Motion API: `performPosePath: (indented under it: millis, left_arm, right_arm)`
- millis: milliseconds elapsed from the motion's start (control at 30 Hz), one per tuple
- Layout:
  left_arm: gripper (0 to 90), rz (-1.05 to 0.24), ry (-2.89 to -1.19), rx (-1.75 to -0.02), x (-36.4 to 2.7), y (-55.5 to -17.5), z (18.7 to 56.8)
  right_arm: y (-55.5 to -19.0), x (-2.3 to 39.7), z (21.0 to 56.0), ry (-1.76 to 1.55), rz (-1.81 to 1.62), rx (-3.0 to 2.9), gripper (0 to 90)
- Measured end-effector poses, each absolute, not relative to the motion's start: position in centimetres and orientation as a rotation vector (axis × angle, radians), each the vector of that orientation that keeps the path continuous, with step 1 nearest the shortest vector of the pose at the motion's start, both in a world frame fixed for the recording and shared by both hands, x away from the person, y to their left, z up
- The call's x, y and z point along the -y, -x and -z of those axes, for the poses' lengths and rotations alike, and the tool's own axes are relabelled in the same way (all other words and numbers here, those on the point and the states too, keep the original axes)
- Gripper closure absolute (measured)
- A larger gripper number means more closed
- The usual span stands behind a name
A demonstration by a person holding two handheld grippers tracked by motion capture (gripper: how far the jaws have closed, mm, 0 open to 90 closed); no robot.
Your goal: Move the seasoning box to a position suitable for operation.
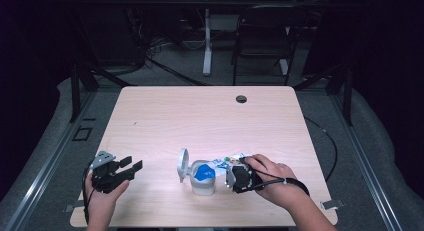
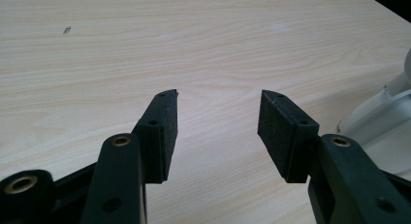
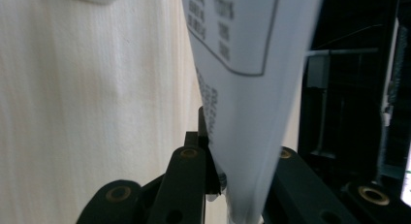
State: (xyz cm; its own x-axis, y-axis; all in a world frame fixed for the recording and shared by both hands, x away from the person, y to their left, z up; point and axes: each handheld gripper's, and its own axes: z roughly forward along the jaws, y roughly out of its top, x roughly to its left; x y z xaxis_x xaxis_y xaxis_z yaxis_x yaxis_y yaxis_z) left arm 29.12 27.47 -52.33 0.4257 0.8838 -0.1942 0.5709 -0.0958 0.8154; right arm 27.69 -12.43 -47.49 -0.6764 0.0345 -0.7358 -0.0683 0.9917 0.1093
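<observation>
Near the front edge of the pale wooden surface [image 1: 165, 116]: a small white-grey bin [image 1: 202, 186], upright, hinged lid [image 1: 183, 164] swung open and standing up at its left side. Inside, something blue [image 1: 204, 173] up at the mouth, bunched; what it is cannot be told. Just behind and to the right of the bin, a white printed packet [image 1: 225, 161] with coloured marks, slanting over the rim towards the blue stuff.

Right tool [image 1: 239, 177] just beside the bin's right wall, lying level, pointing left, a hand wrapped round its body. Seen through the right gripper view: jaws closed on the white packet [image 3: 242, 88], sheet clamped between the pads and rising up out of them, blurred lines of print inside a ruled box on its face.

Left tool [image 1: 131, 165] well apart from the bin, near the left front corner of the surface, held in the other hand. Seen through the left gripper view [image 2: 217, 118]: jaws spread wide, nothing between the pads, bare wood beneath, and the bin's pale wall [image 2: 383, 120] at the far right edge.
</observation>
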Motion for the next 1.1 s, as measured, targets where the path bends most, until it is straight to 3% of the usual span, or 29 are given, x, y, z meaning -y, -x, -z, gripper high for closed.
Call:
performPosePath:
  millis: [1100]
  left_arm:
    - [49.6,-0.434,-1.788,-1.253,-27.4,-29.2,52.5]
  right_arm:
    - [-27.5,13.1,48.9,-0.245,-0.510,-2.370,85.7]
